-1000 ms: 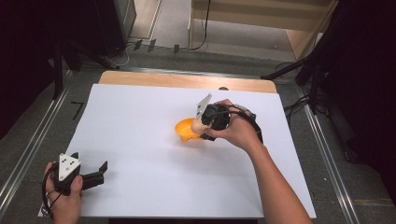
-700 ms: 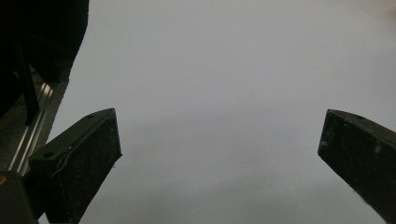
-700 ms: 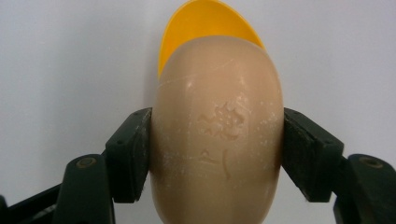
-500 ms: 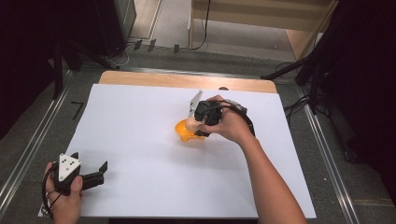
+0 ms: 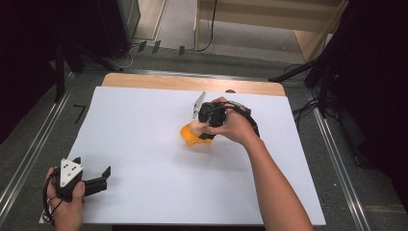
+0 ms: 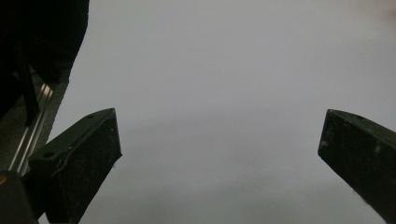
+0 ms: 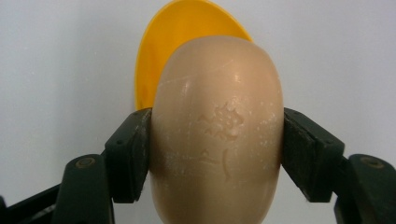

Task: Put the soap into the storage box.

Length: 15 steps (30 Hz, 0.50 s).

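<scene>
soap bar (beige) | clamped in right gripper | above yellow dish; left gripper agape

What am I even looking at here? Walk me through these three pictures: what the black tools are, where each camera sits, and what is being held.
No robot here: a person at a table holds a hand-operated gripper in each hand. One camera looks down from above. The other two ride on the grippers and look out along their black jaws.

From above, a white sheet covers the table. The left gripper sits near the sheet's near left corner, jaws apart and empty; its own camera looks past those open jaws at bare white sheet.

The right gripper is near the middle of the sheet. Its camera shows both jaws pressed against the sides of a beige oval bar, probably soap, with a yellow dish behind it.
</scene>
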Tool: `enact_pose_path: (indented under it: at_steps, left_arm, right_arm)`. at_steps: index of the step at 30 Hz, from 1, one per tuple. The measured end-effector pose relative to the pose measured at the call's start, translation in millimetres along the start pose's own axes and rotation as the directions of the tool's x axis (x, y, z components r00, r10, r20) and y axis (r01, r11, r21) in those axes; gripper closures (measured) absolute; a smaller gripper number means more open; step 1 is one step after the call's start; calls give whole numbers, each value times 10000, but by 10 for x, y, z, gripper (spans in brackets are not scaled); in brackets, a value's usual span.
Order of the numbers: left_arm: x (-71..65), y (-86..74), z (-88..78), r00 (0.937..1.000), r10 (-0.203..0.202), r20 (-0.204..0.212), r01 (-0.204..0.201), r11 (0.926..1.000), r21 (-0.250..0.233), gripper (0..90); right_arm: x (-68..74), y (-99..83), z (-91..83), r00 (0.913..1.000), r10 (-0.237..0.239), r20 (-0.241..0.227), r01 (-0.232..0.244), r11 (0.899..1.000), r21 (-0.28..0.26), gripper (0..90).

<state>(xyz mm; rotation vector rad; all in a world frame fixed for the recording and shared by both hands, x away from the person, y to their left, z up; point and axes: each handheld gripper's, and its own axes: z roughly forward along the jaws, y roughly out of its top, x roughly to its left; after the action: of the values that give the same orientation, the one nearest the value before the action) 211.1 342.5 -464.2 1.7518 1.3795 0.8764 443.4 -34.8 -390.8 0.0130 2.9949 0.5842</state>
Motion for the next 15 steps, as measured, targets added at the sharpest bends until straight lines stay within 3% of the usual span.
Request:
enact_pose_path:
  at_steps: [6,11,15]
  left_arm:
    - [2,-1,-1,10000,-1,5,1,10000,-15,0]
    - [2,0,-1,10000,-4,1,4,10000,-19,0]
    - [2,-1,-1,10000,-12,-1,12,10000,-22,0]
  right_arm:
    - [-10,4,28,9996,193,-203,-192,9998,59,317]
    - [-31,-8,-80,9981,617,-68,-621,9954,-727,305]
    - [-16,-36,-126,9965,839,22,-835,9938,-740,305]
